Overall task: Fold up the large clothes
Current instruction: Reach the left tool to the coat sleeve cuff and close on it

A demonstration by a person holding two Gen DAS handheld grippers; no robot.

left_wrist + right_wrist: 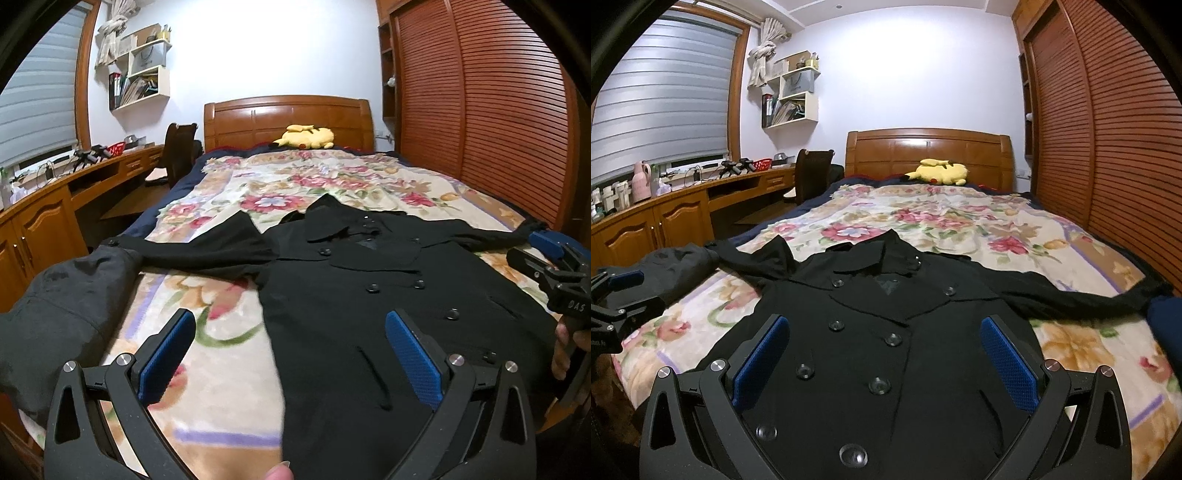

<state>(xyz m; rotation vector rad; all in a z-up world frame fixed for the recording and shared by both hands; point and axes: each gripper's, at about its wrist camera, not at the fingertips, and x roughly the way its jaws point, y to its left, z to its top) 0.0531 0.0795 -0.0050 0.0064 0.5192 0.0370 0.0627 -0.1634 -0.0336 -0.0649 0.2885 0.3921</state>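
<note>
A black double-breasted coat (354,295) (871,332) lies face up on the floral bedspread, collar toward the headboard, both sleeves spread out sideways. My left gripper (290,325) hovers open above the coat's left hem edge, nothing between its blue pads. My right gripper (884,330) is open over the coat's buttoned front, also holding nothing. The right gripper's body (554,273) shows at the right edge of the left wrist view, with a hand under it. The left gripper (613,295) appears at the left edge of the right wrist view.
A dark grey garment (55,314) is bunched at the bed's left edge by the left sleeve. A yellow plush toy (306,137) lies at the headboard (931,151). A wooden desk (683,206) and chair (812,173) run along the left; slatted wardrobe doors (1108,147) stand right.
</note>
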